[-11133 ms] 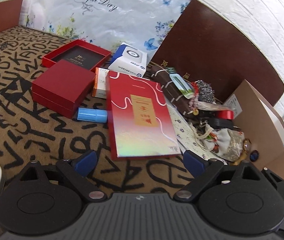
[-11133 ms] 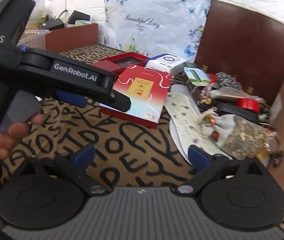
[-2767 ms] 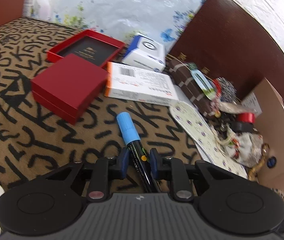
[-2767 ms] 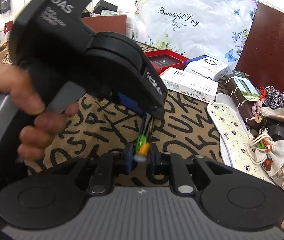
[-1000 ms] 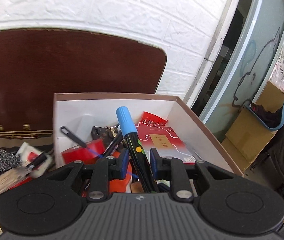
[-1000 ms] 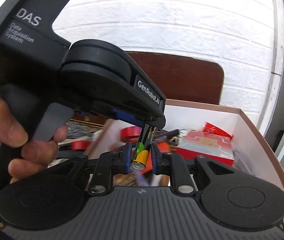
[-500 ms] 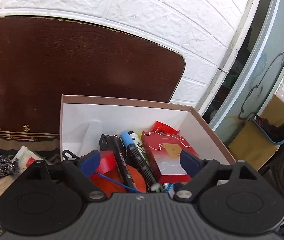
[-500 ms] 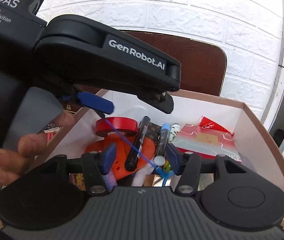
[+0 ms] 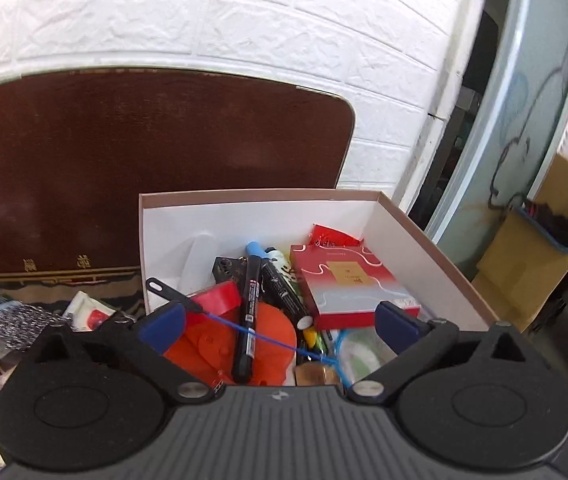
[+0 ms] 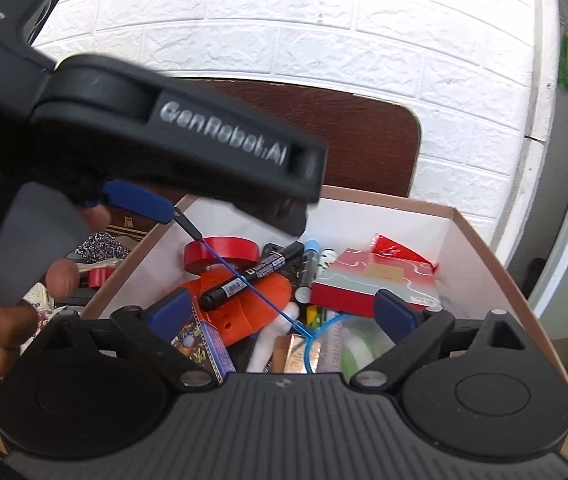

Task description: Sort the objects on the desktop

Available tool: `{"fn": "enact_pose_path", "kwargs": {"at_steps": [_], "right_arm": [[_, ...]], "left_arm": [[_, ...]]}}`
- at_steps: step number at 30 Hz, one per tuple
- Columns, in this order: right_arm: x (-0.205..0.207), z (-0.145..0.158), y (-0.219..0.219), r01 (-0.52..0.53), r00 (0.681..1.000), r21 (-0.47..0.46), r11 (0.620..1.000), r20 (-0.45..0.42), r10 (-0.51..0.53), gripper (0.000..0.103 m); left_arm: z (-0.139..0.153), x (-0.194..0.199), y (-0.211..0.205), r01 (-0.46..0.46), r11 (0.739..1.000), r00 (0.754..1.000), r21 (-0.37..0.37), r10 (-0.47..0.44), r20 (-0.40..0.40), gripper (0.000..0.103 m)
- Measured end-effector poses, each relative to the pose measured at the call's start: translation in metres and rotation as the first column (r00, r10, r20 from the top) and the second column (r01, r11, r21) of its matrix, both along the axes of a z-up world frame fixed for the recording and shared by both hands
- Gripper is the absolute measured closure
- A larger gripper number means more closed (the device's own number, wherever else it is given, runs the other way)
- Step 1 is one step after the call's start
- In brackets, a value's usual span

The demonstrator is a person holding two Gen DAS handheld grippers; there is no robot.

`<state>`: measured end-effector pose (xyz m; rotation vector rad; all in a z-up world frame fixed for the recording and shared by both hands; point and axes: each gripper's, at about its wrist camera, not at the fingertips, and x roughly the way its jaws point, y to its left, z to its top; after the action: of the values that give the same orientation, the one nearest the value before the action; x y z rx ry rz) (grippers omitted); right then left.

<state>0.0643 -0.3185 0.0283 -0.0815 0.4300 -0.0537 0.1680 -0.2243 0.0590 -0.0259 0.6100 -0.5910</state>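
Both tools hang over the cardboard box (image 9: 435, 248). Left tool (image 9: 280, 322) has its jaws wide apart, holding nothing. Right tool (image 10: 282, 310) is spread wide too. Blue-capped marker (image 9: 262, 276) lies inside among black marker (image 10: 252, 276), red tape roll (image 10: 224, 254) and red booklet (image 9: 347, 284). Only the right view shows the hand (image 10: 12, 312).

The left gripper's black housing (image 10: 172, 136) is carrying white lettering in the right wrist view: "GenRobot.AI" is running along its arm, blurred but legible, and "DAS" is showing at its upper end, above smaller lines cut off at the frame edge. Print on the black marker (image 10: 252, 276) and gold characters on the brown board (image 9: 28, 266) are proving too small to read.
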Motion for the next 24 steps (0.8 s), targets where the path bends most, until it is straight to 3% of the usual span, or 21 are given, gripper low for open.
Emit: {"fn": "enact_pose_path", "kwargs": {"at_steps": [4,10,24], "right_arm": [[-0.013,0.004,-0.002,0.02,1.0,-0.001,1.0,0.009,-0.02,0.004],[-0.041,0.006,-0.005,0.053,0.999,0.009,0.999,0.012,-0.053,0.002],[-0.097,-0.003,0.001,0.101,0.994,0.008,0.995,-0.032,-0.101,0.002]], "left_arm": [[0.001,-0.021,0.003,-0.011,1.0,0.998,0.019,0.009,0.065,0.0],[0.005,-0.052,0.015,-0.028,1.0,0.996,-0.006,0.029,0.088,0.0],[-0.007,-0.12,0.039,-0.096,0.993,0.984,0.064,0.085,0.154,0.0]]}}
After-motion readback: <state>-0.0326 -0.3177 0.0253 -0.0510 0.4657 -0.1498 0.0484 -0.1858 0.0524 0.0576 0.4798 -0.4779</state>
